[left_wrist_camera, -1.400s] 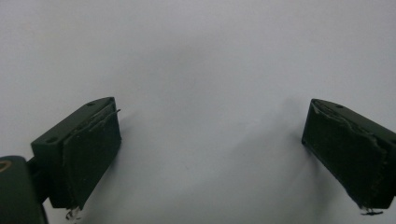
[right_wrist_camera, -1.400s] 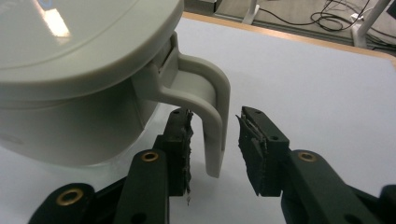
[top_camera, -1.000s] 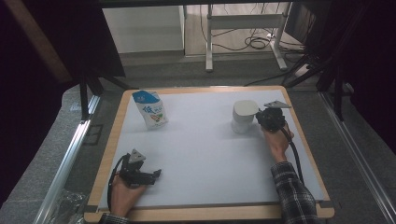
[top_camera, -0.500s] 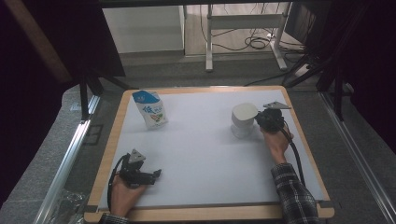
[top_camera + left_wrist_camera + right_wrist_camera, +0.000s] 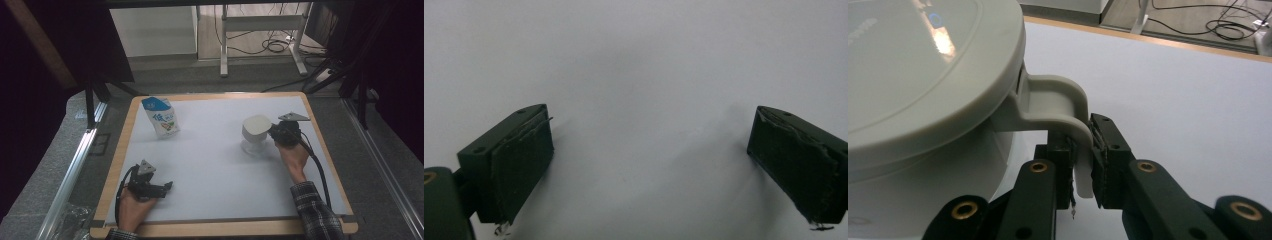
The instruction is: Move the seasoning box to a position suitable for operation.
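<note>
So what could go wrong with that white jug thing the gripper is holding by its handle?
The right gripper pinches only the thin handle of the white lidded jug, so the jug might swing, twist or slip if lifted. Its lid could perhaps come loose if it tips. The left gripper rests open on the white mat, far off, so it could not steady the jug quickly.

floor (image 5: 165, 75): grey | table frame (image 5: 260, 30): white, cables (image 5: 275, 46) beneath | surroundings: dark
</note>
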A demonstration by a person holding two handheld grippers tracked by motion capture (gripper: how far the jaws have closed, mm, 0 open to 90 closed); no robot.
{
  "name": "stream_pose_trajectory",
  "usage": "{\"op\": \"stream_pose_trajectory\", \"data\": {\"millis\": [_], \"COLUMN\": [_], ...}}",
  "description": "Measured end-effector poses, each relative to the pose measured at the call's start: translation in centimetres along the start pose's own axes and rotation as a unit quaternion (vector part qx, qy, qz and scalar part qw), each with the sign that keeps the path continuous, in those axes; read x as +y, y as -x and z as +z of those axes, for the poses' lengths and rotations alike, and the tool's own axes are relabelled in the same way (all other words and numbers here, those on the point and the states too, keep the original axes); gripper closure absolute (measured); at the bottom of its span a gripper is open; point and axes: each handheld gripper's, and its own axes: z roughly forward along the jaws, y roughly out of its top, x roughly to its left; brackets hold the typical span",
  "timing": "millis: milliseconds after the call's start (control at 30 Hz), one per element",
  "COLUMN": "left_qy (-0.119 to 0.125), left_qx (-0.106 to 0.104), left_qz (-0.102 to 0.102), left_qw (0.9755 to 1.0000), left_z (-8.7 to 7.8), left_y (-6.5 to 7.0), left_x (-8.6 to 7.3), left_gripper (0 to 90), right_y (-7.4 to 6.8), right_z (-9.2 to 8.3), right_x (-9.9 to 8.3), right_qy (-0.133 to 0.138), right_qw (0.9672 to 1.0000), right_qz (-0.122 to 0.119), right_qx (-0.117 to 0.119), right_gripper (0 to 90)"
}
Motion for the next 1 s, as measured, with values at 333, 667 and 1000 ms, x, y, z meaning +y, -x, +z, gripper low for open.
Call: {"op": "stream_pose_trajectory", "data": {"millis": [333,667,1000], "left_qy": [0.0,0.0,0.0], "left_qx": [0.001,0.001,0.001], "left_qz": [0.0,0.0,0.0], "left_qw": [1.0,1.0,1.0], "left_z": [0.0,0.0,0.0], "left_y": [0.0,0.0,0.0], "left_x": [0.0,0.0,0.0], "left_gripper": [4.5,4.6,4.6], "right_y": [-1.8,-4.6,-5.8], "right_z": [-1.9,-3.5,-4.0], "right_x": [-1.8,-3.1,-4.5], "right_qy": [0.0,0.001,-0.001], "right_qw": [0.9995,0.9987,0.9986], "right_qz": [0.019,0.023,0.031], "right_qx": [0.026,0.045,0.042], "right_gripper": [79.9,79.6,79.4]}}
